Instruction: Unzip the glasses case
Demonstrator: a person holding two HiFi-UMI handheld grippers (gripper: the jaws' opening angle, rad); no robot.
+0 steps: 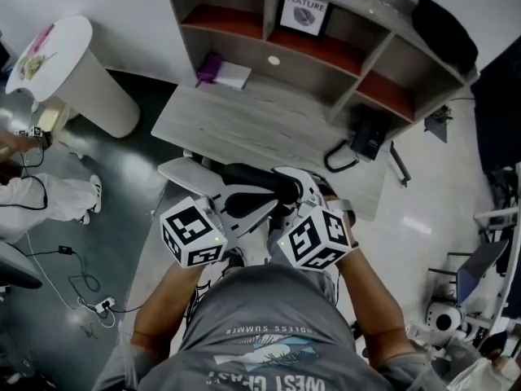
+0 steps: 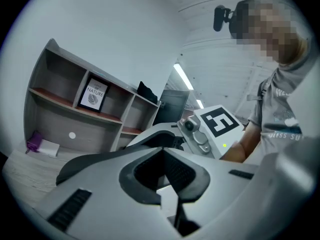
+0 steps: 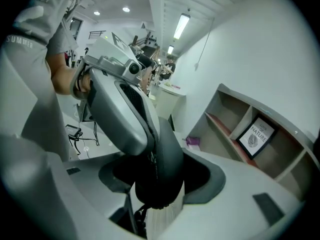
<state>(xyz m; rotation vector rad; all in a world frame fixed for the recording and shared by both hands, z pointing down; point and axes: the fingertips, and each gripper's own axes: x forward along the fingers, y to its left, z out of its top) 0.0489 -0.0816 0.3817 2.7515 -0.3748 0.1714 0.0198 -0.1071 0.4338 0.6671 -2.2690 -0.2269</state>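
1. Closest in, the right gripper (image 3: 160,178): its fingers stand wide apart and are clamped round the black oval zip-up glasses case (image 3: 165,149). The case fills the gap between them, with one rounded end poking toward the camera.
2. Now the left gripper (image 2: 162,156): fingers fully together, no gap showing. In the right gripper view its pale tips come down right onto the case's zipper seam (image 3: 151,156). Whether a pull tab is pinched there, I cannot tell.
3. The case is up in the air between the two grippers, in front of the person's grey T-shirt (image 1: 269,324). It is clear of the table and not resting on anything.
4. Pose: the grippers close in on each other from either side, and each shows in the other's view. Their marker cubes face up at the head camera. The bare left forearm (image 1: 159,300) and right forearm (image 1: 378,300) angle inward from the body.
5. Beyond them is the pale grey wood-grain table (image 1: 244,125). It carries a small purple object (image 1: 208,68) beside a white folded sheet (image 1: 234,76), with a black device (image 1: 368,135) toward the right edge.
6. Furthest back is the grey shelf unit with red-brown boards (image 1: 326,51). A framed print reading NATURE (image 1: 305,12) stands in one compartment.
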